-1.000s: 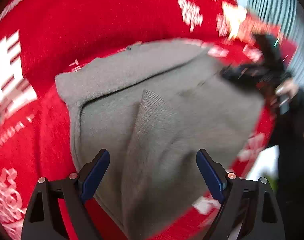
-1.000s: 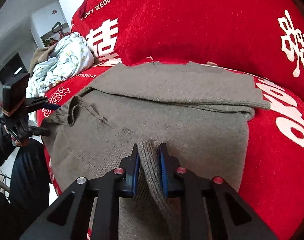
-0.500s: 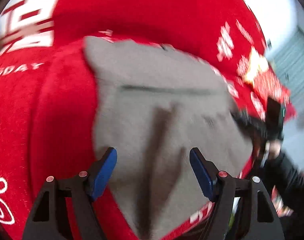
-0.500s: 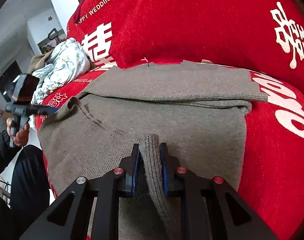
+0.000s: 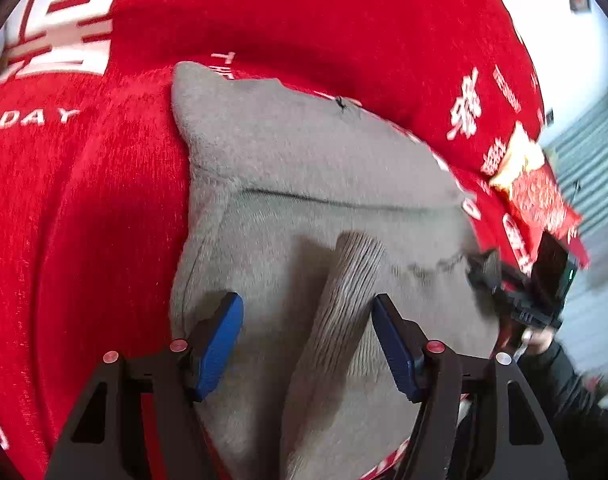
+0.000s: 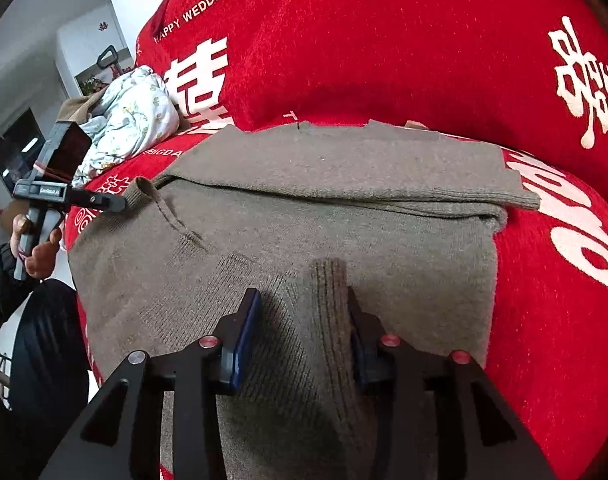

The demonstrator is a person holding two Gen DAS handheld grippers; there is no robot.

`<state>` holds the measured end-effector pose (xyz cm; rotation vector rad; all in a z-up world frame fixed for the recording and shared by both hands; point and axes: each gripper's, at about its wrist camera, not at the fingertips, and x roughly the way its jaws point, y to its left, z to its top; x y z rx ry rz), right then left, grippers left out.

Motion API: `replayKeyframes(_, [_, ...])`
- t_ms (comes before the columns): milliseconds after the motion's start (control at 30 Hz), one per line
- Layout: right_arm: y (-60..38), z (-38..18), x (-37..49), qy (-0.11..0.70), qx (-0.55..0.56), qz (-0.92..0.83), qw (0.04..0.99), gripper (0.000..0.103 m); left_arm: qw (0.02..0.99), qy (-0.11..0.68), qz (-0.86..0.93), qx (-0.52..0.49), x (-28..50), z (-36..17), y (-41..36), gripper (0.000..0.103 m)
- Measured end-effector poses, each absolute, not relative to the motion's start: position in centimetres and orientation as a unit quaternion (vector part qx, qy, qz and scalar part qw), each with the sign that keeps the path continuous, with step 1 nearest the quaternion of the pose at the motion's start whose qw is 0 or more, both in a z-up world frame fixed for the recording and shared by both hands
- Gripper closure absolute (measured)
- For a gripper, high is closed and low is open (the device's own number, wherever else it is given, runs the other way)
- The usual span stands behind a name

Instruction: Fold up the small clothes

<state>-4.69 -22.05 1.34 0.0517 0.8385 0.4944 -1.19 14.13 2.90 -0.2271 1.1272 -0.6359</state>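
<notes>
While grey sweater lies flat on red sofa, ribbed cuff stands as ridge pointing away. Left claw: spread, closing, cuff between pads, untouched. Right claw: opening, cuff between pads, leaning on right one.

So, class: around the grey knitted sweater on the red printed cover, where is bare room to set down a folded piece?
Bare red printed cover lies beside the grey knitted sweater, up to the red backrest. The other side is crowded: a bundle of pale floral cloth sits there. The sweater's near edge is taken by the right gripper, jaws opening.
</notes>
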Motion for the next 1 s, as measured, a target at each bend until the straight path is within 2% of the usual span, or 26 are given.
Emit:
replayKeyframes(200, [-22.1,1.4,-4.6,0.407,0.027,0.233,0.883,0.06,0.805,0.509,-0.306,0.003,-3.1,3.1,10.7,0.034])
replayKeyframes(233, [-22.0,1.6,-4.6,0.409,0.027,0.23,0.883,0.06,0.806,0.508,-0.302,0.007,-3.0,3.1,10.4,0.048])
replayKeyframes(267, [-22.0,1.7,-4.7,0.409,0.025,0.228,0.883,0.06,0.806,0.51,-0.3,0.008,-2.8,3.1,10.2,0.08])
replayKeyframes(300, [-21.9,1.8,-4.8,0.41,0.021,0.223,0.884,0.06,0.805,0.517,-0.292,0.007,-2.5,2.9,10.1,0.086])
replayKeyframes(333, [-21.7,2.0,-4.9,0.412,0.011,0.219,0.884,0.061,0.805,0.517,-0.29,-0.003,-2.3,3.0,10.4,0.087])
replayKeyframes(367, [-21.6,2.1,-5.1,0.412,0.0,0.213,0.886,0.065,0.807,0.517,-0.286,-0.01,-2.2,3.1,10.4,0.095])
replayKeyframes(433, [-21.4,2.5,-5.6,0.409,-0.015,0.202,0.89,0.093,0.81,0.515,-0.279,-0.02,-2.2,3.1,10.6,0.095])
replayKeyframes(767, [-23.2,5.1,-6.6,0.382,0.044,0.139,0.913,0.096,0.835,0.483,-0.252,-0.075,-4.4,3.6,11.5,0.095])
replayKeyframes(1000, [-23.0,6.8,-6.3,0.36,0.074,0.098,0.925,0.096,0.859,0.439,-0.228,-0.133,-5.3,6.2,12.7,0.095])
